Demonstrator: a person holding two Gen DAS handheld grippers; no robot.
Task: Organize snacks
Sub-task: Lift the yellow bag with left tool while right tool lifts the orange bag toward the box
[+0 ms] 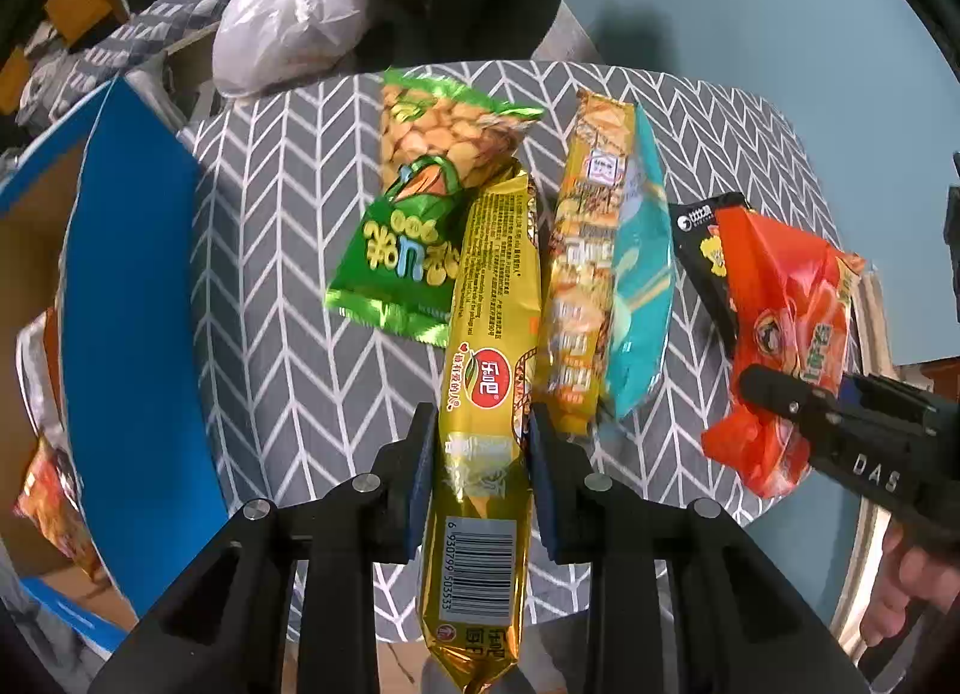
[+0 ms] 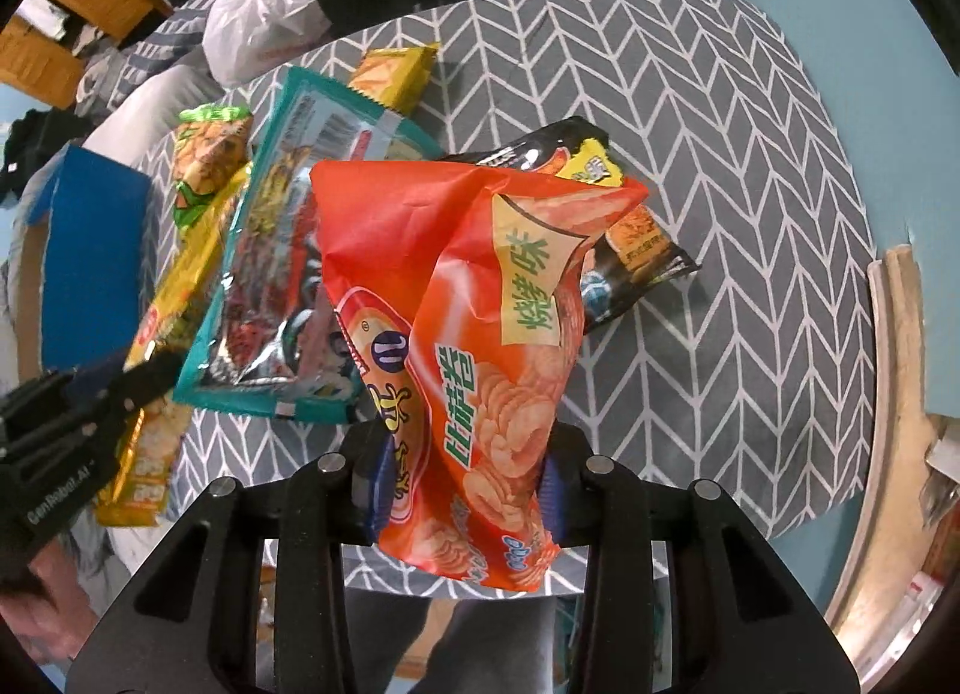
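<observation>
While both claws are loaded, the desk (image 1: pixel 288 334), covered in a grey herringbone cloth, carries the remaining snacks ahead of them. To the left of the left claw stands a blue cardboard box (image 1: pixel 132 334), open, with an orange packet (image 1: pixel 51 490) inside it. A white plastic bag (image 1: pixel 288 21) sits beyond the far desk edge.

The left claw (image 1: pixel 480 478) is clamped on a long gold packet (image 1: pixel 486 394), which extends forward from between its pads. Directly ahead and slightly left, a green corn-snack bag (image 1: pixel 420 202) lies on the desk, partly under the gold packet's far end. Just right of the left claw lie a yellow cracker sleeve (image 1: pixel 588 250) and a teal bag (image 1: pixel 642 286), touching side by side.

The right claw (image 2: pixel 462 484) grips an orange-red snack bag (image 2: pixel 480 304), held above the desk. Beyond that bag, a black packet (image 2: pixel 636 268) rests on the cloth.
</observation>
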